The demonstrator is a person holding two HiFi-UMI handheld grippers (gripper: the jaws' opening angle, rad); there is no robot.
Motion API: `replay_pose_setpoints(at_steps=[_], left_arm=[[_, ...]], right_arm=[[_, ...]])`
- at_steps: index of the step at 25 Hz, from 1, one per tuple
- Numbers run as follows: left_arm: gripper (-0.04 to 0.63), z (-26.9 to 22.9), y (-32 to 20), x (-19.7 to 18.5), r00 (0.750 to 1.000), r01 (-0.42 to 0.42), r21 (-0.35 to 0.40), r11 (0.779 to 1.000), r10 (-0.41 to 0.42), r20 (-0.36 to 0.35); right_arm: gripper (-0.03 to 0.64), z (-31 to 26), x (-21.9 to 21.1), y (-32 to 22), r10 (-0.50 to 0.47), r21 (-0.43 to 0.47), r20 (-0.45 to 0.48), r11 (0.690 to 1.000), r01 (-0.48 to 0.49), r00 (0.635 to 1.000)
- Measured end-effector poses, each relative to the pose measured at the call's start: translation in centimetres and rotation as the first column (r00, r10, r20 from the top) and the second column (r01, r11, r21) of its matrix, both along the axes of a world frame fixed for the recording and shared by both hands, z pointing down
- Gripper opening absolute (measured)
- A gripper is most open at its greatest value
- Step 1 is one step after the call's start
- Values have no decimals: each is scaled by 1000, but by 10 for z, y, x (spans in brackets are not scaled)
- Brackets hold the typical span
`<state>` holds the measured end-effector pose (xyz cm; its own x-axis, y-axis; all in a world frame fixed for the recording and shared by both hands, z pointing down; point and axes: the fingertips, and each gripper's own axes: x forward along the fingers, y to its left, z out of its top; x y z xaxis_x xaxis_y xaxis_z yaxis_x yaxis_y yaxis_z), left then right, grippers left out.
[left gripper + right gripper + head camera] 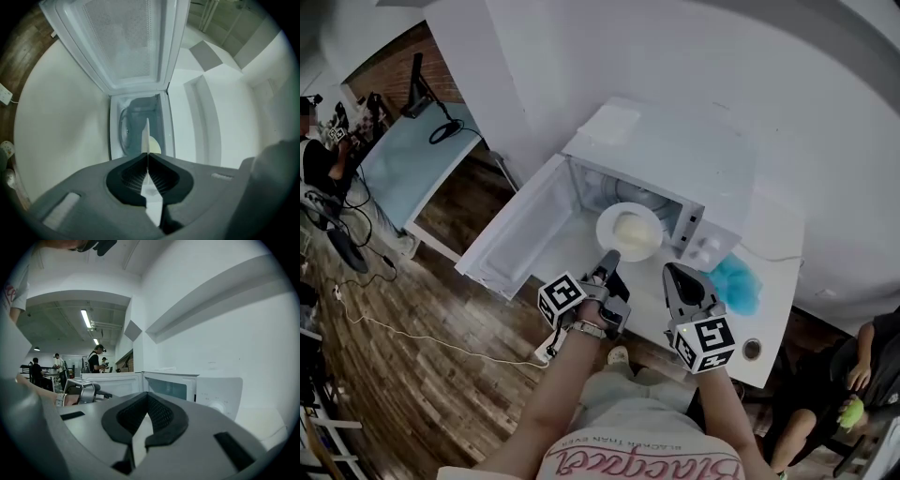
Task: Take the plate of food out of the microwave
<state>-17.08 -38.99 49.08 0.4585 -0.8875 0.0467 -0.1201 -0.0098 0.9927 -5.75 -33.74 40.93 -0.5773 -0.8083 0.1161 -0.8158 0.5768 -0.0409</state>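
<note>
The microwave [675,159] and plate [603,232] are white, the food [633,228] pale yellow.

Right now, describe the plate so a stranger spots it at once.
Find the white microwave on the table, door swung open. At its opening is the plate, its near rim pinched by the left gripper. It is the only dish, white with pale food, unlike the fluffy blue thing nearby.

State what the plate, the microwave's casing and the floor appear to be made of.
The plate looks like glazed ceramic, perhaps melamine: smooth white glossy rim. The microwave casing seems painted sheet metal: flat matte white panels, crisp edges. The floor looks wood or laminate: brown planks with grain.
</note>
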Motion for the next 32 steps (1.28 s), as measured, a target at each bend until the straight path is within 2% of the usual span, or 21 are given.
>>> replay_pose_setpoints(at_steps=[8, 18, 32], left_arm=[[11, -26, 22, 4, 999, 50, 21, 999, -50, -13], [11, -46, 46, 10, 998, 56, 25, 998, -56, -16], [11, -86, 53, 12, 999, 17, 51, 999, -15, -37]], right_arm=[[11, -15, 11, 18, -47, 20, -15, 999, 47, 999], [11, -28, 14, 32, -61, 36, -2, 997, 61, 998], [11, -51, 15, 24, 2, 90, 31, 996, -5, 1000]])
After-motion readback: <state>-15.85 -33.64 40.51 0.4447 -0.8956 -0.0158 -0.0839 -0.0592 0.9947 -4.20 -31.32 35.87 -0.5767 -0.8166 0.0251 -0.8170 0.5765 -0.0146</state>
